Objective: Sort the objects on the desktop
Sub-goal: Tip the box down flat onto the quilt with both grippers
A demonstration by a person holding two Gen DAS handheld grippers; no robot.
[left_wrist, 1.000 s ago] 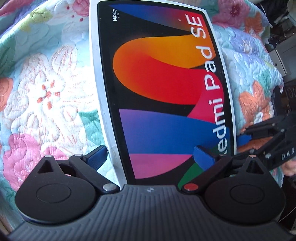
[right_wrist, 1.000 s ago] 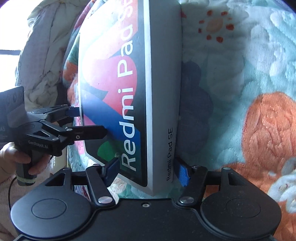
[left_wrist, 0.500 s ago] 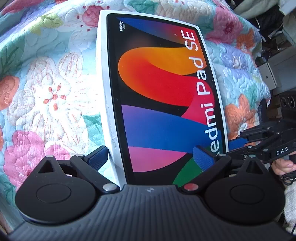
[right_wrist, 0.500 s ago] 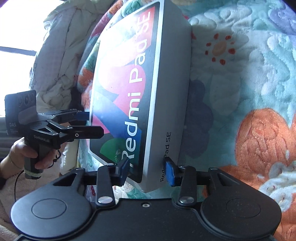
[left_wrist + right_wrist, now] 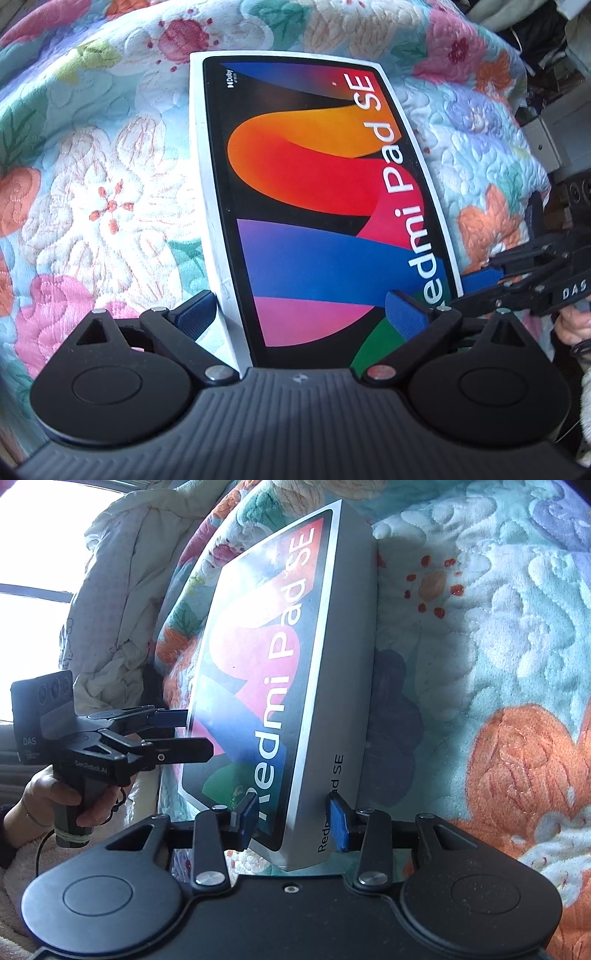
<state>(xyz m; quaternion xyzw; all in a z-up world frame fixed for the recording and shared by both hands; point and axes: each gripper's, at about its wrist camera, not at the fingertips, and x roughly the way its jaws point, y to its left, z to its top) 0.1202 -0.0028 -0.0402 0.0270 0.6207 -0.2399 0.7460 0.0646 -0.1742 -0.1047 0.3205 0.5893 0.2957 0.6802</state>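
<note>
A flat Redmi Pad SE box [image 5: 325, 206] with a colourful printed lid and white sides is held above a floral quilt. My left gripper [image 5: 301, 306] is shut on the box across its near end, one blue pad under it and one on the lid. My right gripper [image 5: 293, 818] is shut on the box [image 5: 295, 686] at its near corner, one pad on the lid and one on the grey side. In the right wrist view the left gripper [image 5: 177, 731] clamps the box edge at left. In the left wrist view the right gripper [image 5: 491, 282] clamps the right edge.
The floral quilt [image 5: 103, 192] covers the surface under and around the box [image 5: 498, 664]. A crumpled pale blanket [image 5: 118, 602] lies by a bright window at far left. Grey furniture [image 5: 554, 129] stands past the quilt's right edge.
The box has come up off the quilt with both grippers. My right gripper's jaws have closed from wide apart onto the box corner. More quilt shows around the box.
</note>
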